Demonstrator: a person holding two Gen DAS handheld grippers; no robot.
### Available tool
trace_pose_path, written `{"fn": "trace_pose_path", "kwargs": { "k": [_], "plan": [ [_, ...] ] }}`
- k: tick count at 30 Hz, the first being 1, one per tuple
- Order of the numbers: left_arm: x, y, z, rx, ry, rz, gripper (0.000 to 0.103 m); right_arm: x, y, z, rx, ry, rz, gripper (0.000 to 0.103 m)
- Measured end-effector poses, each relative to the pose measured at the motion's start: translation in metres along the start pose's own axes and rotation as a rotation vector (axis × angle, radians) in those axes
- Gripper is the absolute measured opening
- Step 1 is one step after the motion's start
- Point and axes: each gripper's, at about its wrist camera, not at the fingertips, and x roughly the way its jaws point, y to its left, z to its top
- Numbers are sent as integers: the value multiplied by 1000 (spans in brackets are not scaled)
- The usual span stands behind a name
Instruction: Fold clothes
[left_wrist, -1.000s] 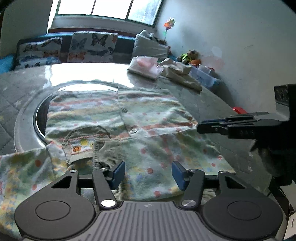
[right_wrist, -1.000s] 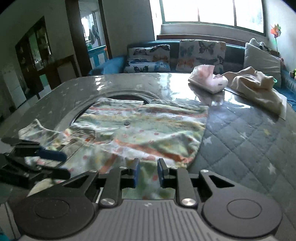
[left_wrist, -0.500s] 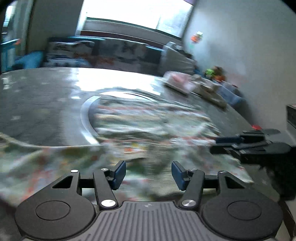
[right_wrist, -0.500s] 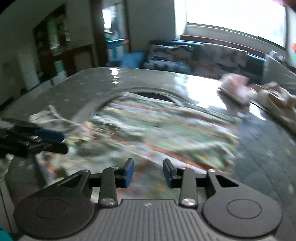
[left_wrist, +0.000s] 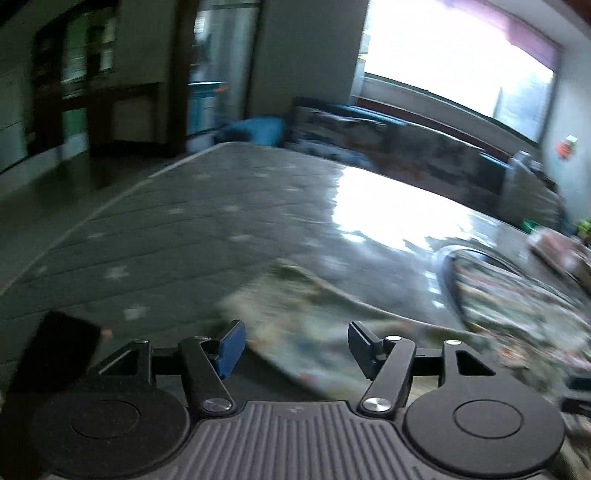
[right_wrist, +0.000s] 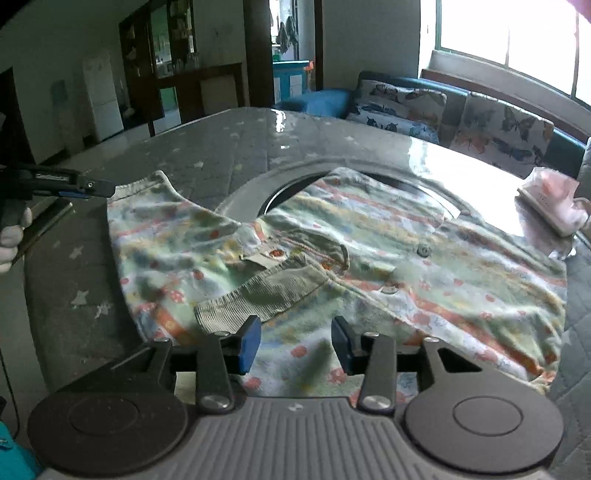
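A small striped, flower-printed shirt (right_wrist: 332, 266) lies flat on the grey quilted table (right_wrist: 229, 155), its sleeve spread to the left. My right gripper (right_wrist: 294, 341) is open just above the shirt's near hem. My left gripper (left_wrist: 294, 347) is open over the sleeve (left_wrist: 310, 314), which looks blurred there. In the right wrist view the left gripper (right_wrist: 99, 187) sits at the sleeve's cuff at the far left, its jaws seen edge-on.
A folded pink garment (right_wrist: 550, 199) lies at the table's far right. A sofa with butterfly cushions (right_wrist: 443, 110) stands behind the table. A dark flat object (left_wrist: 55, 350) lies near the table's left edge.
My left gripper has swung left, from the shirt's body to the sleeve's end. My right gripper has opened wider and shifted left along the hem.
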Motion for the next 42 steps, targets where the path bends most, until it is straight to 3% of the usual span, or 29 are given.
{"fn": "trace_pose_path", "kwargs": {
  "k": [3, 8, 14, 16, 18, 22, 25, 28, 34, 37, 42],
  "plan": [
    [10, 12, 5, -30, 11, 38, 65, -9, 0, 0, 0, -13, -2, 44],
    [26, 16, 12, -50, 34, 38, 60, -19, 0, -2, 12, -28, -4, 44],
    [43, 19, 9, -104, 62, 52, 36, -34, -2, -9, 44, -53, -10, 45],
    [44, 20, 8, -118, 57, 56, 19, -40, -4, -13, 62, -64, -16, 45],
    [44, 23, 9, -148, 62, 45, 10, -45, -6, -17, 77, -71, -22, 45],
    [37, 21, 12, -176, 56, 12, 6, -55, -12, -25, 109, -90, -39, 45],
    [21, 8, 17, -179, 33, -69, 6, -63, -17, -30, 137, -109, -51, 45],
    [0, -15, 25, -168, 17, -195, 6, -70, -24, -35, 166, -128, -65, 45],
    [-42, -91, 36, -56, 1, -472, 6, -86, -38, -45, 223, -172, -99, 45],
    [-53, -131, 36, -9, 25, -620, 6, -96, -46, -52, 255, -193, -121, 45],
    [-55, -190, 23, 68, 95, -792, 5, -112, -59, -64, 303, -220, -162, 45]
  ]
}}
